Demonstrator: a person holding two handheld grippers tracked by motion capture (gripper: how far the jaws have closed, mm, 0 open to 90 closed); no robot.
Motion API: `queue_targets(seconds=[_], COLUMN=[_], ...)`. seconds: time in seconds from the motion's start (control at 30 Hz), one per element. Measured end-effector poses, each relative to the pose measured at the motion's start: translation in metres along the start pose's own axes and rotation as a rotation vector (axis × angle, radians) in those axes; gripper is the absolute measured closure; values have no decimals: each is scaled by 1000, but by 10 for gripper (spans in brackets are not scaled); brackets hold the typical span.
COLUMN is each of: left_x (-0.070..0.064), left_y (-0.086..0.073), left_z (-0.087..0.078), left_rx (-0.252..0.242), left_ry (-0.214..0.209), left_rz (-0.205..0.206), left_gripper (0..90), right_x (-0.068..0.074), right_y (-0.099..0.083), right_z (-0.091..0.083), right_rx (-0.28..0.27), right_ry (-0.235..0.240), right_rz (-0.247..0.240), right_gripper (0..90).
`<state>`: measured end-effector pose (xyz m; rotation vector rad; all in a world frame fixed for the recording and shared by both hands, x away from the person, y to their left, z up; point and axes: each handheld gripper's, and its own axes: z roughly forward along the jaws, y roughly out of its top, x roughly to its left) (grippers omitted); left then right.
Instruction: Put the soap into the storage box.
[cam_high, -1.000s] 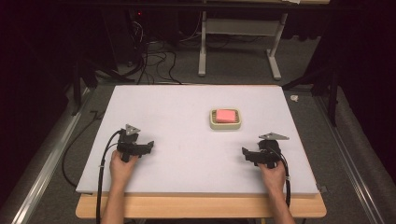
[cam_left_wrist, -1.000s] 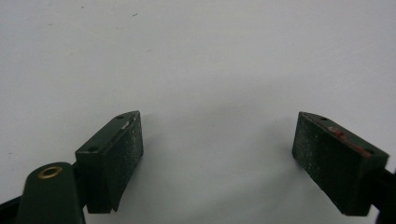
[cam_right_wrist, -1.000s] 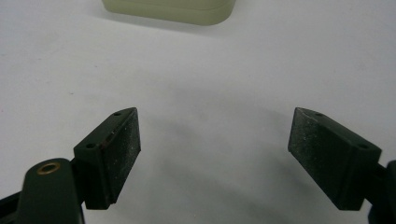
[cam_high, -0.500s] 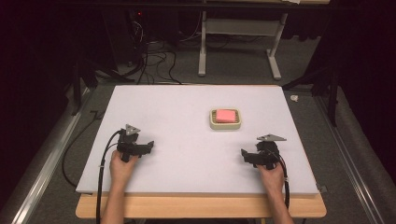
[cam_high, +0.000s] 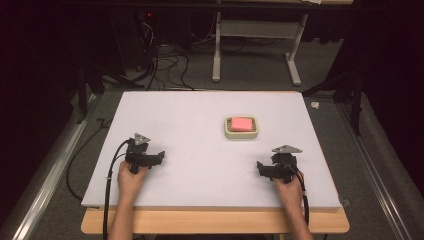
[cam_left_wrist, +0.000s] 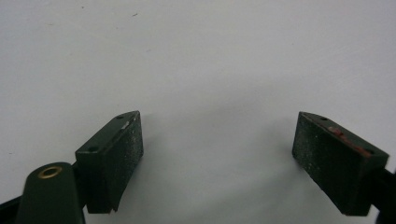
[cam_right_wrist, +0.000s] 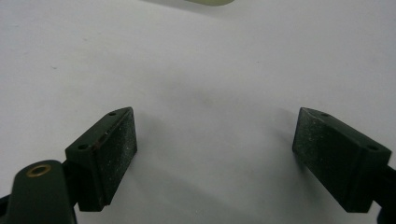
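Since a second ago, the right tool (cam_high: 261, 168) has drifted slightly lower and to the left on the tabletop (cam_high: 200, 115), while the left tool (cam_high: 159, 156) and the dish have kept their places. Seen from the high view, a white tabletop fills the middle, with a wooden edge along its near side. Both of the person's forearms come in from the bottom. The left hand (cam_high: 131, 176) holds the left tool near the tabletop's front left, its jaws pointing toward the middle. The right hand (cam_high: 288, 183) holds the right tool near the front right, its jaws also pointing inward. The two tools are well apart. A small cream-coloured dish (cam_high: 241, 127) holding a pink block (cam_high: 241, 123) sits right of centre, farther back than both tools and nearer the right one, touching neither.

From the left gripper view, the left tool (cam_left_wrist: 218, 149) has its two black jaws spread wide, with bare white surface between them and nothing held. From the right gripper view, the right tool (cam_right_wrist: 215, 149) is likewise spread wide and empty, and a pale sliver of the dish (cam_right_wrist: 210, 2) shows at the top edge
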<state>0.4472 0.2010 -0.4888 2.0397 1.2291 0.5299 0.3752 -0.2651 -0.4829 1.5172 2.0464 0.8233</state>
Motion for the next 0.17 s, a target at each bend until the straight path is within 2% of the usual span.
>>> queue_targets(seconds=[0.17], left_x=[0], left_y=[0], left_z=[0], left_rx=[0], left_ry=[0], left_rz=[0], left_gripper=[167], right_x=[0], right_y=[0], right_z=[0], right_rx=[-3], right_ry=[-1], right_rz=[0], right_gripper=[143])
